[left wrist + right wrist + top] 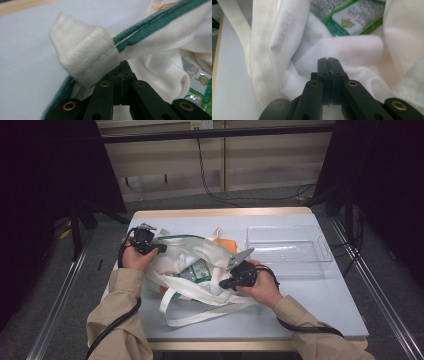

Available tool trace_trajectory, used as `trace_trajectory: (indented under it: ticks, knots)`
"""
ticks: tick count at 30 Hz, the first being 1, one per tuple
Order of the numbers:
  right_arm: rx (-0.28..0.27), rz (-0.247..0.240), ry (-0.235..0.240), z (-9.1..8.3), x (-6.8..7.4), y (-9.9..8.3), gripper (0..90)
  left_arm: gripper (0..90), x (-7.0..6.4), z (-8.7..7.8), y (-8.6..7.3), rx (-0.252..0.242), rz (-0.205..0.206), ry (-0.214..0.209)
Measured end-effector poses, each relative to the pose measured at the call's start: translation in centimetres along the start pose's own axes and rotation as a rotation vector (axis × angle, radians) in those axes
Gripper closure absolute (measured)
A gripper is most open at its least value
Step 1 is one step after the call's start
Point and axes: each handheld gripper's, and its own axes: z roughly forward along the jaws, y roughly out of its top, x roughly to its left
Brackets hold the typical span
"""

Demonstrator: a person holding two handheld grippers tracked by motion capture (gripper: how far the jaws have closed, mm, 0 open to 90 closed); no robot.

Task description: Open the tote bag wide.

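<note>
White woven bag [200, 265] lay at table [310, 300] centre, green packet [196, 271] inside. Clear ribbed plastic tray [287, 251] at 2 o'clock. Left gripper [161, 248] fingers pinched green-trimmed rim; right gripper [223, 284] fingers clamped soft white cloth.

A pale blue desk [300, 295] with a light wooden edge stands on a grey floor [175, 202]. Toward twelve o'clock runs a beige panelled wall [270, 160], with a black cable [210, 185] hanging down it onto the floor. Dark curtains [45, 175] close off nine and three o'clock. Metal rails [60, 300] flank the desk on both sides
</note>
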Motion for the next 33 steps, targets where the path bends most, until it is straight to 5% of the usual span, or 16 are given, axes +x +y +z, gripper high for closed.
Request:
trace_trajectory:
  ticks: [3,8,16,19,23,28,33]
  knots:
    - [0.012,0.023,0.008,0.1,-0.2,-0.7,90.0,90.0,0.3,0.5,-0.1,0.005,-0.004,-0.004]
    - [-0.031,0.028,0.008,-0.2,-0.3,-0.4,83.8,88.5,-0.2,0.2,0.2,0.013,0.028,-0.077]
    - [-0.065,0.03,0.006,0.5,0.3,0.7,72.0,49.7,-1.3,-0.7,-0.4,-0.042,0.083,-0.134]
    - [-0.073,0.025,-0.001,0.5,0.3,0.9,69.1,46.2,-1.4,-1.3,-0.6,-0.058,0.079,-0.099]
    - [-0.072,0.025,-0.006,0.3,0.1,1.0,69.4,51.4,-1.4,-2.3,-0.4,-0.055,0.085,-0.091]
    - [-0.031,0.015,-0.019,0.3,0.1,0.5,73.2,73.1,-0.5,-2.3,-0.5,-0.023,0.067,-0.03]
    - [-0.003,0.011,-0.012,-0.1,-0.2,-0.6,84.2,90.0,0.8,-1.2,-1.1,-0.015,0.005,-0.015]
